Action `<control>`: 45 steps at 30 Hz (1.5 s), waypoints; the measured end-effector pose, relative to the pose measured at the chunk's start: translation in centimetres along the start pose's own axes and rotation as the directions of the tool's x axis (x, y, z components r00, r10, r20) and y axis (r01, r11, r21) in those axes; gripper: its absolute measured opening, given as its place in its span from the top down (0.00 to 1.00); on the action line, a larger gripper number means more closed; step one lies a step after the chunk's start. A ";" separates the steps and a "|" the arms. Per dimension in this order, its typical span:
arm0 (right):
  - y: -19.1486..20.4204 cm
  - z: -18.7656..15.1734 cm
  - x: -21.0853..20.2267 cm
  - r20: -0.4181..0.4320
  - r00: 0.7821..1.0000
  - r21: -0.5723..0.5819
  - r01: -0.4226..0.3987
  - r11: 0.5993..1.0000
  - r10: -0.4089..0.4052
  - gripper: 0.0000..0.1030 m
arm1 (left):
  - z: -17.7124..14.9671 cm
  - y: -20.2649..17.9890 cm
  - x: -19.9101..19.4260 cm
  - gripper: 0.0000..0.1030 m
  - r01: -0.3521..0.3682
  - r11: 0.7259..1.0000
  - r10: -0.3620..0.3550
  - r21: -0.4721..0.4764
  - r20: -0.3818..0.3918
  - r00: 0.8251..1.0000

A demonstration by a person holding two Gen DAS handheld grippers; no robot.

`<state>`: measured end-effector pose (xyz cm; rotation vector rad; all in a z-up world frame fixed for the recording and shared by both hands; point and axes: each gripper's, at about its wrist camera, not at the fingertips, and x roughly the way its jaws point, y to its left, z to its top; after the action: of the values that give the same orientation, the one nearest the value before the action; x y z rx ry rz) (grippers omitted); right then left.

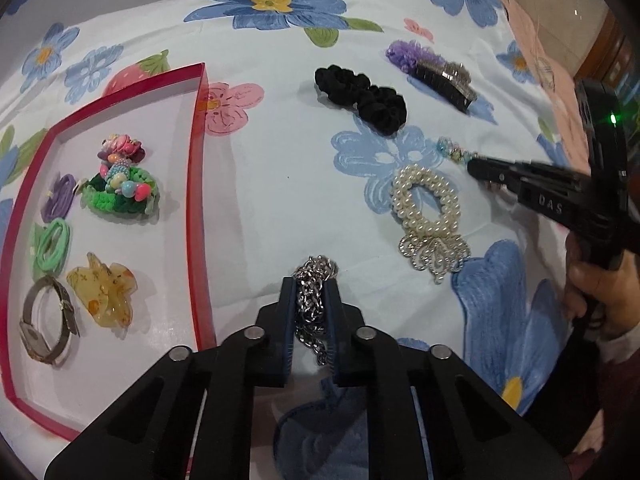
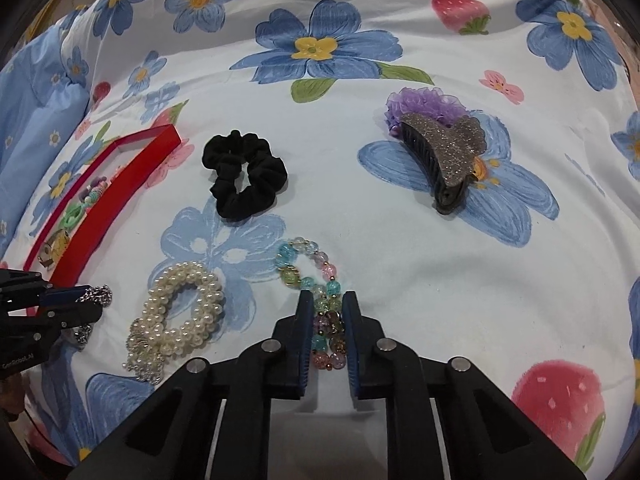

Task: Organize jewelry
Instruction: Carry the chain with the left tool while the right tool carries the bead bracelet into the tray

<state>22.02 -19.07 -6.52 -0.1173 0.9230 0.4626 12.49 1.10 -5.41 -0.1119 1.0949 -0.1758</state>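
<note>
With left tongs (image 1: 311,304) clamping the silver metal chain (image 1: 314,280) and right tongs (image 2: 327,320) clamping the pastel glass-bead bracelet (image 2: 308,264), both now need lifting into the red-rimmed tray (image 1: 198,200) at the bed's left edge.

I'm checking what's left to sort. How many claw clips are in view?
2: a yellow claw clip inside the red tray, and a glittery claw clip out on the sheet beside the purple scrunchie.

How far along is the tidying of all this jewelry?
Roughly halfway. The red tray already holds a watch, amber claw clip, green hair ties and beaded pieces. In hand: the left gripper pinches a silver chain, the right gripper a colourful bead bracelet. Still loose: pearl scrunchie, black scrunchie, glitter claw clip, purple scrunchie.
</note>
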 end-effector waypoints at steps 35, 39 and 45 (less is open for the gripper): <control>11.6 2.1 -6.7 0.159 0.937 -0.017 -0.311 0.950 0.310 0.93 | -2.4 8.6 -11.7 0.91 0.043 0.974 0.014 -0.223 0.248 0.969; 13.2 2.4 -6.5 0.156 0.931 -0.037 -0.328 0.944 0.330 0.93 | -2.9 10.3 -12.6 0.91 0.033 0.966 0.037 -0.256 0.263 0.964; 15.4 3.2 -6.4 0.155 0.920 -0.070 -0.353 0.933 0.360 0.93 | -3.5 12.5 -14.0 0.91 0.022 0.954 0.067 -0.298 0.287 0.956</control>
<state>14.43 -6.43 1.93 0.0549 0.7723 0.8188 4.21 16.11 3.05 -0.3855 0.8173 0.0298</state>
